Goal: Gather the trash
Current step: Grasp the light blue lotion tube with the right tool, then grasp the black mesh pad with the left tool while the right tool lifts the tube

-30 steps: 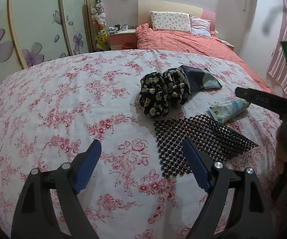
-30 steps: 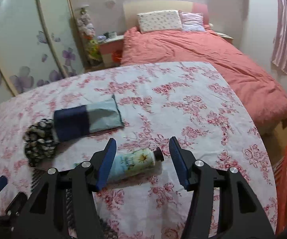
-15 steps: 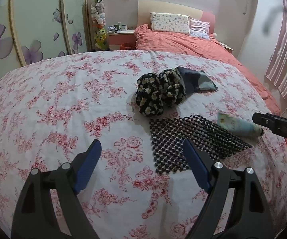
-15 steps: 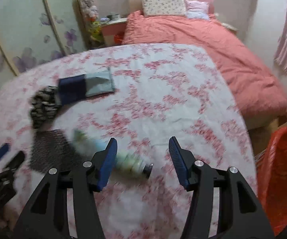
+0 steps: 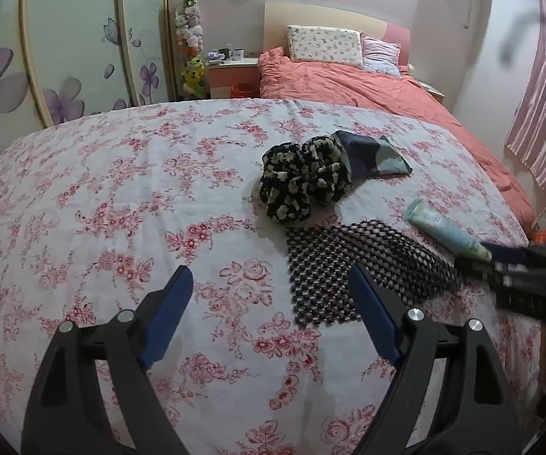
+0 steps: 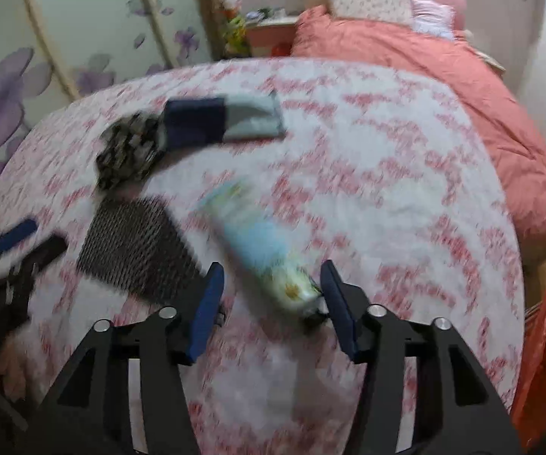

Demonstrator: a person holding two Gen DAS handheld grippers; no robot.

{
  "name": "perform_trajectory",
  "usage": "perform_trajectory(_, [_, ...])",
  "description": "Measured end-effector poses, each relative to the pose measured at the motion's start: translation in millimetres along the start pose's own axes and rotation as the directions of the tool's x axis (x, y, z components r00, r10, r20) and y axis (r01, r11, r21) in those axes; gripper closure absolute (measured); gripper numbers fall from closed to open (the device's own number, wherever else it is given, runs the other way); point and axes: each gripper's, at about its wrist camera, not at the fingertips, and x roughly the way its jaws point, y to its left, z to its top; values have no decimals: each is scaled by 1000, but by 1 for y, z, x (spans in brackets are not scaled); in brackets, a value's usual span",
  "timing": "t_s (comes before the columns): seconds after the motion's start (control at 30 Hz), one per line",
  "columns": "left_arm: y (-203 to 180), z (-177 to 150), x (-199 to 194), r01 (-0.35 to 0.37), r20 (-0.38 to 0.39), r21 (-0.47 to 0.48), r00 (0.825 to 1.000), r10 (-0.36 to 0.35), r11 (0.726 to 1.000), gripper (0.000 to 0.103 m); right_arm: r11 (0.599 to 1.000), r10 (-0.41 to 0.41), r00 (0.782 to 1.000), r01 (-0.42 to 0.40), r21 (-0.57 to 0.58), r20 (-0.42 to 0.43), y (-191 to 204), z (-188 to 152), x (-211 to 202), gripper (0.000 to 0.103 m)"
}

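The cream tube [image 6: 261,250] lies on the flowered bedspread [image 6: 386,189] near its right edge, long axis slanting, cap end between the closing fingers of the right gripper [image 6: 269,303], not yet pinched. The left gripper [image 5: 269,303] is farther, spread wide and empty.

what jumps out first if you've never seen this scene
The right gripper, jaws closing around a pale blue squeeze tube on the pink-flowered white cloth. Left of the tube lie a black mesh mat and a black daisy-print fabric bundle. The left gripper hovers open.
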Motion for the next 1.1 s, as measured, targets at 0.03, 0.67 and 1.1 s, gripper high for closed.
perform_trajectory(0.03, [-1, 0, 1, 1, -2, 1, 1000, -1, 1000, 21, 1000, 0, 1000, 0, -6, 13, 2, -2, -1, 53])
perform_trajectory(0.67, [-65, 2, 24, 80, -83, 47, 994, -76, 996, 20, 978, -121, 987, 101, 182, 104, -45, -41, -27, 76])
perform_trajectory(1.1, [-107, -1, 37, 62, -69, 90, 996, -56, 994, 74, 966, -77, 986, 37, 255, 149, -68, -63, -51, 76])
